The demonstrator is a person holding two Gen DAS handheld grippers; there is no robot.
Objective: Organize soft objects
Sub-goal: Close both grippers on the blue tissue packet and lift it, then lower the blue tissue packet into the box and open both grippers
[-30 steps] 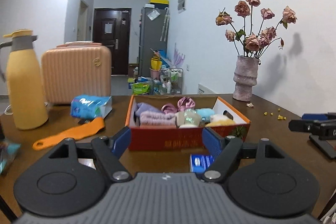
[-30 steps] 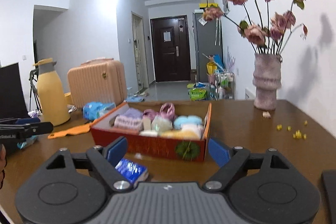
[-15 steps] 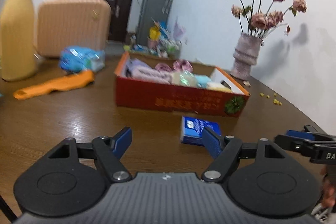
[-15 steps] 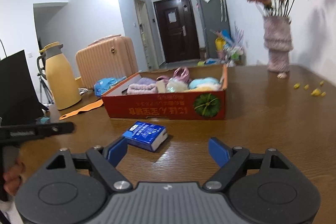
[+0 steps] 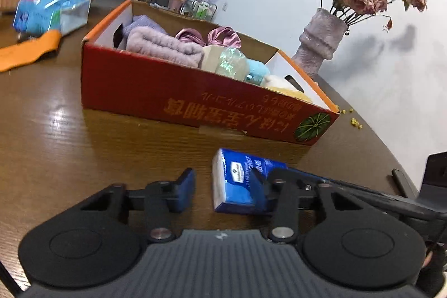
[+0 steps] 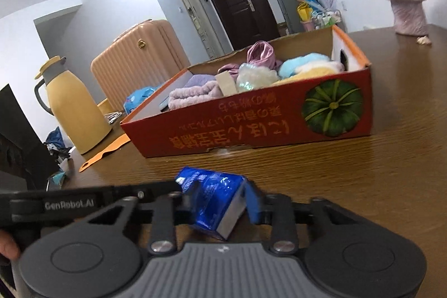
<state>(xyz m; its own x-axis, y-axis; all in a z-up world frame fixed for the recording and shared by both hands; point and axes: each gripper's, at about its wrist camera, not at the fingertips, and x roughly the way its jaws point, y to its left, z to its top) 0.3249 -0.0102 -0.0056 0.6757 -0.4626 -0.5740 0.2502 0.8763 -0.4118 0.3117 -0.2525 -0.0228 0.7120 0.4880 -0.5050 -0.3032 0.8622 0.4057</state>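
1. The pack (image 5: 240, 178) of tissues lies on the table (image 5: 69, 144) at lower centre of both views, just in front of the box (image 5: 167, 91) and apart from it.
2. The right tool (image 6: 218, 200) has just been closing. Its blue pads now clench the pack, whose glossy blue wrap is crumpled and tilted on edge.
3. The left tool (image 5: 222, 187) has also just been closing. Its left pad stands clear of the pack with bare wood between them, so it is not gripping. Its right finger covers the pack's near corner.
4. Each tool's dark arm reaches into the other's view, so the two crowd the pack from both sides.
5. The box is red cardboard with an orange rim, gold lettering and a green pumpkin print. Inside are a fluffy lilac towel (image 5: 164, 46), shiny pink scrunchies (image 5: 223, 35) and blue and yellow plush (image 6: 304, 66).
6. A rough mauve vase (image 5: 321, 43) of faded roses stands at upper right in the left view. Yellow crumbs (image 5: 354, 122) lie below it.
7. At the left of the right view are a yellow flask (image 6: 72, 105) and a ribbed peach suitcase (image 6: 139, 63). A flat orange strip (image 5: 28, 52) lies on the brown wood-grain table.
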